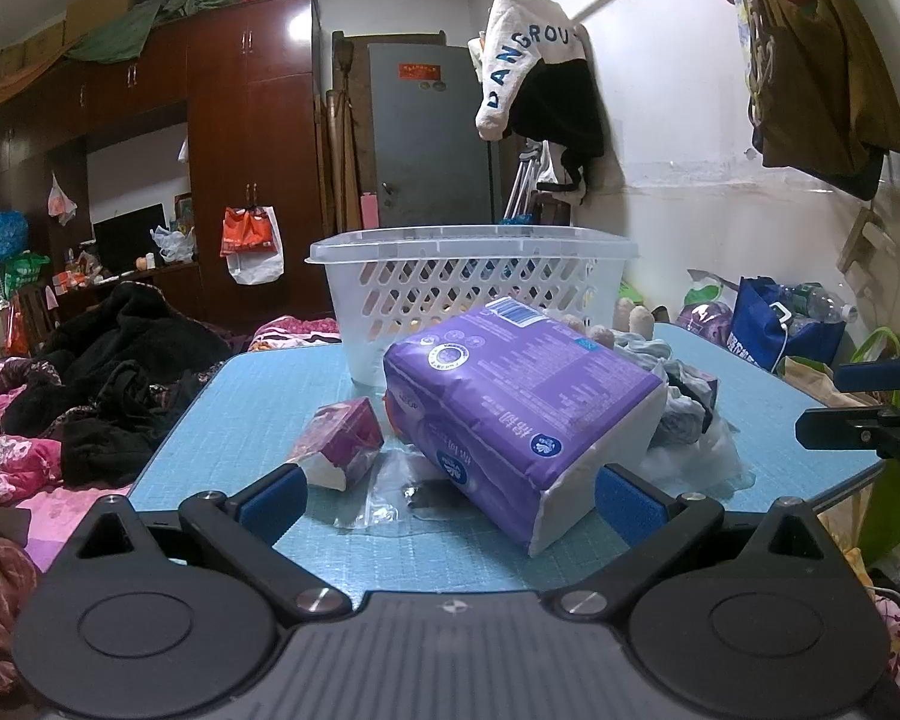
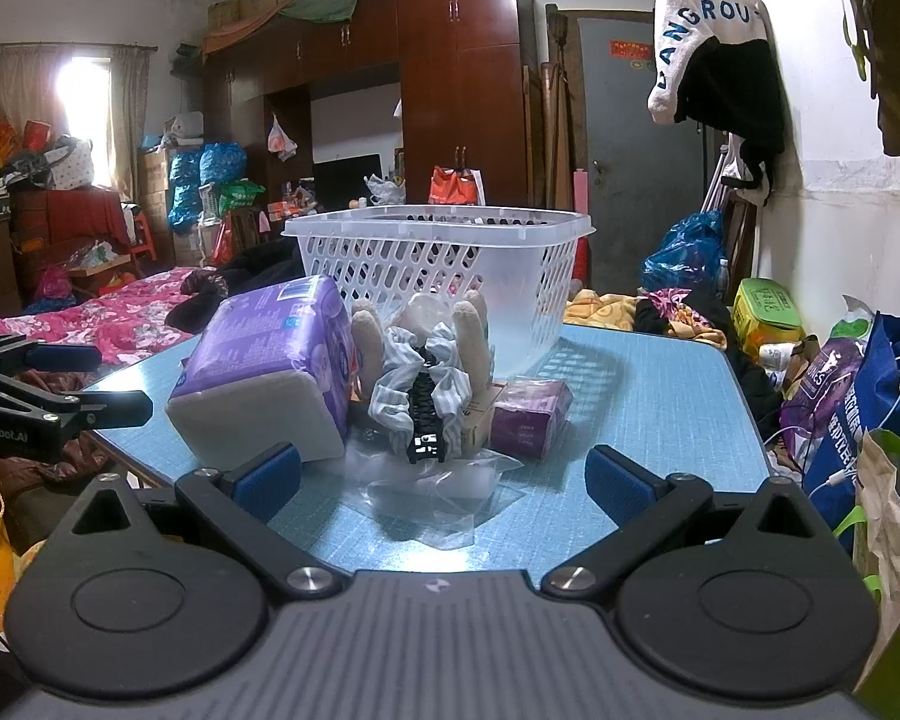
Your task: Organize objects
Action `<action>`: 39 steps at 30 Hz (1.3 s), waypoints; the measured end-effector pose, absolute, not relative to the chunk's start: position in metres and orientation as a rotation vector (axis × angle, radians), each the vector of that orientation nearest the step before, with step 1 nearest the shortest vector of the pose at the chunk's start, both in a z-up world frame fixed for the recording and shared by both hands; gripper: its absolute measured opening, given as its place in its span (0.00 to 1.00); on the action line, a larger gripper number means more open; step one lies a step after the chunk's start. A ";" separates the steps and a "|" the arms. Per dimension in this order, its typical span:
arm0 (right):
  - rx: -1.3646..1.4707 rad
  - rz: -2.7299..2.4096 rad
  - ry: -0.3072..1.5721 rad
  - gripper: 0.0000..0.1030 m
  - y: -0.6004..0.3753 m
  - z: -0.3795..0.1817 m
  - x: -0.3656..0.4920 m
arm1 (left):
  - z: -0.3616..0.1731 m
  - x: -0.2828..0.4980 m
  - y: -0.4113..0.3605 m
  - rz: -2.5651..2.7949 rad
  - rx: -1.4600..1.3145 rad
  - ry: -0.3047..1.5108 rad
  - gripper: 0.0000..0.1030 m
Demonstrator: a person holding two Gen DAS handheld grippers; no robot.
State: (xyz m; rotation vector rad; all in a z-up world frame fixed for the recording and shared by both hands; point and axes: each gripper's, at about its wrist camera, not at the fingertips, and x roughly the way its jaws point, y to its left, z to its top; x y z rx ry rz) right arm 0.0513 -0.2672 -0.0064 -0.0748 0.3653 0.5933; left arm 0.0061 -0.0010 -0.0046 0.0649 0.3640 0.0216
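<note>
A large purple tissue pack (image 1: 510, 414) lies on the blue table (image 1: 240, 402) in front of a white perforated basket (image 1: 468, 282). My left gripper (image 1: 450, 504) is open, its fingers on either side of the pack's near end, not touching it. A small purple pack (image 1: 342, 444) and a clear plastic bag (image 1: 390, 492) lie beside it. In the right wrist view my right gripper (image 2: 444, 480) is open and empty before the clear bag (image 2: 450, 492), a striped scrunchie with a black clip (image 2: 423, 402), the big pack (image 2: 264, 372), the small pack (image 2: 528, 414) and the basket (image 2: 444, 264).
A beige glove (image 2: 471, 330) stands behind the scrunchie. The right gripper shows at the right edge of the left wrist view (image 1: 870, 414); the left gripper shows at the left edge of the right wrist view (image 2: 42, 396). A bed with dark clothes (image 1: 108, 372) is left, bags (image 2: 852, 402) right.
</note>
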 end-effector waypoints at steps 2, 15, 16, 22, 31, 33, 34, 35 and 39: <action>-0.075 0.594 0.365 1.00 -0.267 -0.006 0.051 | -0.005 0.006 -0.001 0.021 0.065 0.363 1.00; -0.074 0.593 0.366 1.00 -0.268 -0.006 0.052 | -0.006 0.008 -0.003 0.021 0.066 0.367 1.00; -0.074 0.593 0.366 1.00 -0.268 -0.006 0.052 | -0.006 0.008 -0.003 0.021 0.066 0.367 1.00; -0.075 0.594 0.366 1.00 -0.268 -0.006 0.052 | -0.007 0.008 -0.003 0.020 0.066 0.368 1.00; -0.074 0.593 0.368 1.00 -0.268 -0.007 0.052 | -0.007 0.008 -0.003 0.020 0.066 0.368 1.00; -0.075 0.593 0.368 1.00 -0.268 -0.007 0.052 | -0.007 0.008 -0.003 0.019 0.067 0.368 1.00; -0.074 0.593 0.368 1.00 -0.268 -0.007 0.052 | -0.007 0.008 -0.003 0.019 0.068 0.368 1.00; -0.073 0.594 0.366 1.00 -0.268 -0.007 0.052 | -0.007 0.008 -0.003 0.019 0.068 0.368 1.00; -0.049 0.648 0.325 1.00 -0.269 -0.009 0.053 | -0.006 0.003 0.000 0.013 0.033 0.316 1.00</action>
